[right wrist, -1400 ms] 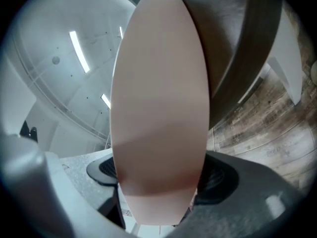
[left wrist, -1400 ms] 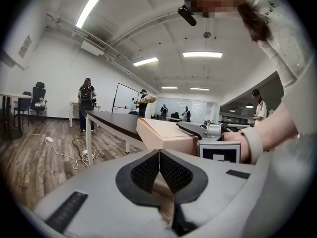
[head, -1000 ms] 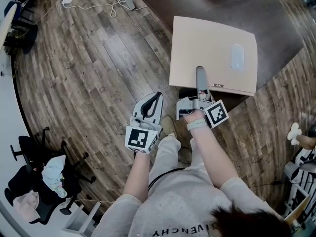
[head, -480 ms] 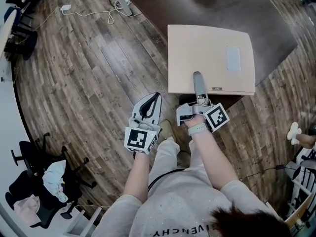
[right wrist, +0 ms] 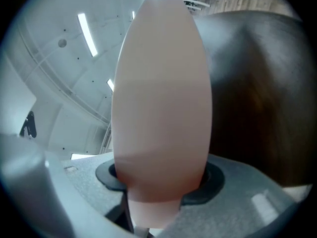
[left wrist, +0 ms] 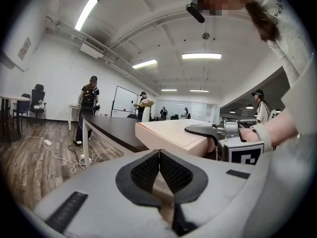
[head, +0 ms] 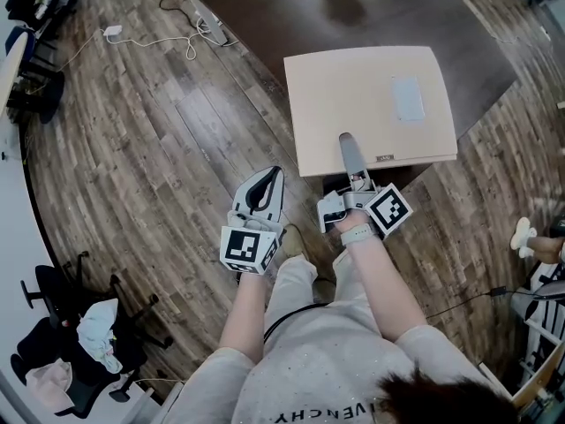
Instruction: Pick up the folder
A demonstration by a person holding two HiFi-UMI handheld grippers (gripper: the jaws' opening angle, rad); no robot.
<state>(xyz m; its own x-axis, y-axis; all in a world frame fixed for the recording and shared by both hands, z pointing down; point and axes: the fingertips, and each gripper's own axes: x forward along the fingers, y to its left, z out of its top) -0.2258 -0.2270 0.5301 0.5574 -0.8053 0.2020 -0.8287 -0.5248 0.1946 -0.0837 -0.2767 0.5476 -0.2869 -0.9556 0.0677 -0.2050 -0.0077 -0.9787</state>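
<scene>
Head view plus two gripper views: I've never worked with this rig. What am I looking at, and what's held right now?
There is no robot here: a person holds a two-fingered gripper in each hand. The head view looks down from a camera on the person's head. Each gripper view looks along that gripper's own fingers. The beige slab is a folder over a dark table, with its near edge jutting past the table's edge. The right gripper is shut on that near edge; its fingers have just been closing, with the folder between them. The left gripper hangs over the wood floor, fingers together, holding nothing.
</scene>
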